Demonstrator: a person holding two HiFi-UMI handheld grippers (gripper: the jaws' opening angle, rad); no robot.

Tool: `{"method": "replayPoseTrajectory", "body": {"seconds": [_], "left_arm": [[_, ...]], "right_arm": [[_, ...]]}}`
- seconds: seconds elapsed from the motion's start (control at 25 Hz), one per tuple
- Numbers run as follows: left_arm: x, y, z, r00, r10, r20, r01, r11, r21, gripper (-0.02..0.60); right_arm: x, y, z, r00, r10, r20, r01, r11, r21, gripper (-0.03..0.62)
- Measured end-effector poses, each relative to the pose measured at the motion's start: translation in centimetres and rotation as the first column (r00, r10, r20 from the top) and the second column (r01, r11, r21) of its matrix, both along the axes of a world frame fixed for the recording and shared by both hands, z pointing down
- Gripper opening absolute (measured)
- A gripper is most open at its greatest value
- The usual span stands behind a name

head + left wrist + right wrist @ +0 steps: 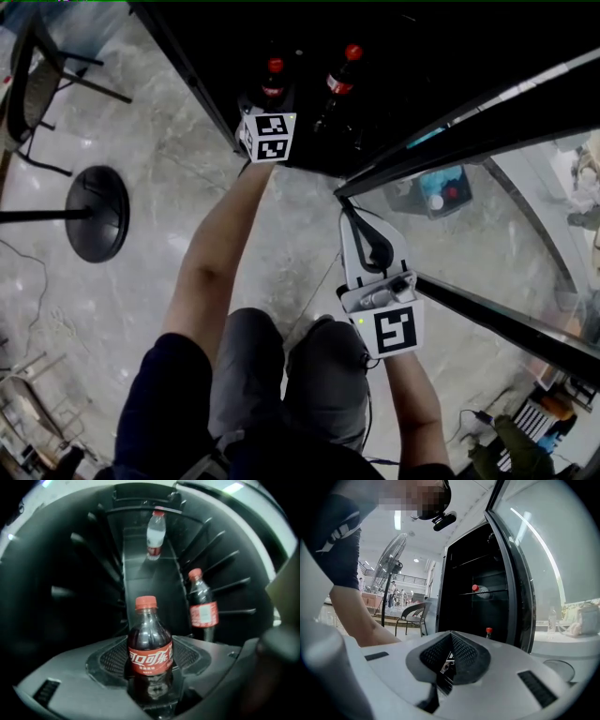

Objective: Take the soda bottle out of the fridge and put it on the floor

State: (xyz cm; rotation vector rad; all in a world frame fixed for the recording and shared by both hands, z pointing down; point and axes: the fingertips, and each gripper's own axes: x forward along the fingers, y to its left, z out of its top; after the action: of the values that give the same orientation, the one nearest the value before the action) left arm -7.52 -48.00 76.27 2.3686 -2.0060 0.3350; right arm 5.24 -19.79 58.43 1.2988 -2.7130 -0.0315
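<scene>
A dark soda bottle (150, 653) with a red cap and red label stands upright on the fridge's bottom shelf. It is right between the jaws of my left gripper (149, 660), which stand wide apart on either side of it, and I see no pad pressing on it. In the head view this bottle (273, 81) shows just beyond the left gripper's marker cube (269, 137). A second soda bottle (203, 606) stands further back to the right. My right gripper (356, 214) is shut and empty, at the lower edge of the open glass door (487, 131).
A clear bottle (155, 534) stands on a higher shelf. The fridge's dark interior (394, 56) opens ahead. On the marble floor at the left are a round black stand base (97, 213) and a chair (37, 84). The person's knees (281, 375) are below.
</scene>
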Motion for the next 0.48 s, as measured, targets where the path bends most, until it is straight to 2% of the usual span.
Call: {"method": "replayPoseTrajectory", "body": {"seconds": [0.12, 0.28, 0.48], "left_arm": [[0.6, 1.9, -1.5, 0.998, 0.054, 0.009, -0.054, 0.998, 0.032, 0.302], [0.6, 5.3, -2.6, 0.994, 0.111, -0.019, -0.109, 0.992, 0.057, 0.302], [1.1, 9.7, -3.6, 0.979, 0.204, -0.024, -0.201, 0.976, 0.084, 0.302]], "right_arm": [[0.0, 0.0, 0.3, 1.000, 0.002, -0.008, -0.002, 1.000, -0.001, 0.018], [0.3, -0.1, 1.2, 1.000, 0.011, -0.017, -0.011, 1.000, -0.012, 0.018], [0.4, -0.1, 2.3, 1.000, 0.010, -0.025, -0.011, 1.000, -0.022, 0.018]]}}
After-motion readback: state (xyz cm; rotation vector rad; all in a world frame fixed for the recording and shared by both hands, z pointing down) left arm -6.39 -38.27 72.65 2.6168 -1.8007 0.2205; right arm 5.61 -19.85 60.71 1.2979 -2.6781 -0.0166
